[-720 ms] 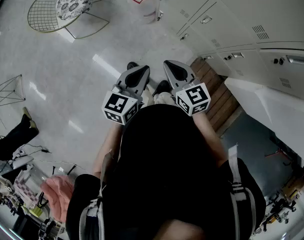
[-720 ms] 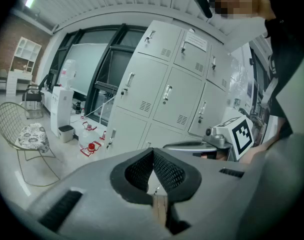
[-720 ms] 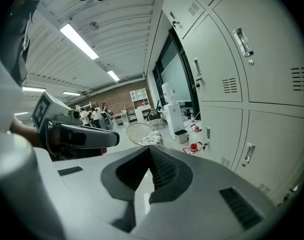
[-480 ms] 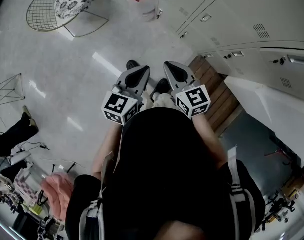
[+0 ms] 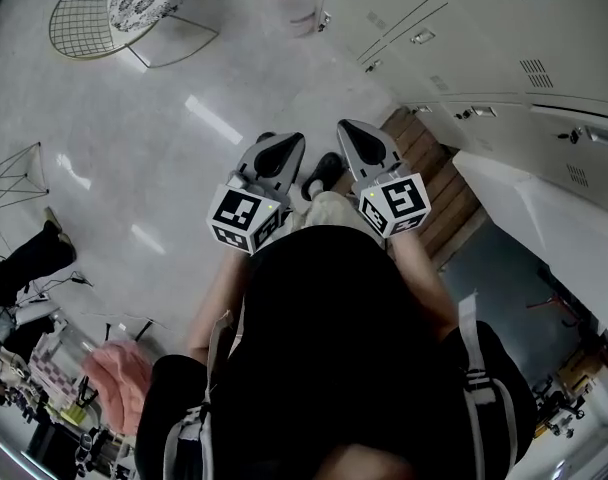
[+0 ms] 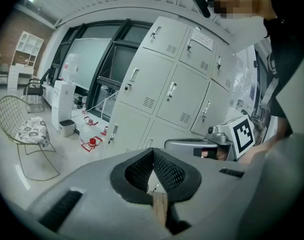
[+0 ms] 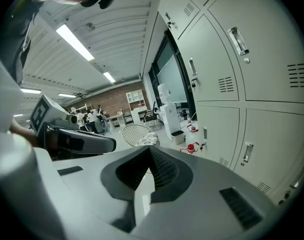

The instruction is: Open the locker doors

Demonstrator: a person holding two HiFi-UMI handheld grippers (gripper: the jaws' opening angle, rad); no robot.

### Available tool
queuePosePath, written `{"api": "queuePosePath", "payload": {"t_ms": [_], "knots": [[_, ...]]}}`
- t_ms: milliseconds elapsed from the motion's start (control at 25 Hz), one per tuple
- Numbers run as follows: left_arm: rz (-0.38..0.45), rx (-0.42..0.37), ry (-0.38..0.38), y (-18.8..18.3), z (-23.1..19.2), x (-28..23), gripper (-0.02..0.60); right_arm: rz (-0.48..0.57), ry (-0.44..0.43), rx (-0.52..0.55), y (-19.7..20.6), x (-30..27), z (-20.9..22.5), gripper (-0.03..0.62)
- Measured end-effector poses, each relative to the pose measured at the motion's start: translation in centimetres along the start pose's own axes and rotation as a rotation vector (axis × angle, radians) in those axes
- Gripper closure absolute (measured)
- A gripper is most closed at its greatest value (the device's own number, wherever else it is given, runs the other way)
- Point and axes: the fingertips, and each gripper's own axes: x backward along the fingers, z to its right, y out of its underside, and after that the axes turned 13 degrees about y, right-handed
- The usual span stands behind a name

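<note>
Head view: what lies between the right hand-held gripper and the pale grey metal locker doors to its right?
A brown slatted wooden floor platform lies between the right hand-held gripper and the pale grey metal locker doors, as the head view shows.

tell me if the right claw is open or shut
Shut. In the right gripper view the right claw has its two jaws meeting at the tip, with nothing between them.

Open-plan workspace: grey lockers [image 5: 504, 48], wire chair [image 5: 94, 28], strip lights [image 7: 74, 41], brick wall [image 7: 112, 100].
</note>
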Motion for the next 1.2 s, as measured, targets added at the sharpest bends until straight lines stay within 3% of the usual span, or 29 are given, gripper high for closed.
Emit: {"api": "queuePosePath", "payload": {"t_ms": [280,720,960,1200], "knots": [[-0.006,-0.047,0.077,-2.9,-5.0,1.1,0.566,-0.016,0.053,0.015,-1.8,-5.7,-2.0,0.591],[0.001,-0.050,0.262,-8.7,-13.9,3.2,0.566,0.042,0.275,-0.052,-7.4,-14.9,-2.2,0.589],[-0.056,-0.103,0.369,-10.3,-15.8,2.4,0.566,0.062,0.385,-0.064,-8.8,-17.5,-0.3,0.589],[-0.069,-0.070,0.389,-10.5,-17.3,1.0,0.566,0.044,0.414,-0.058,-9.2,-20.1,2.0,0.589]]}}
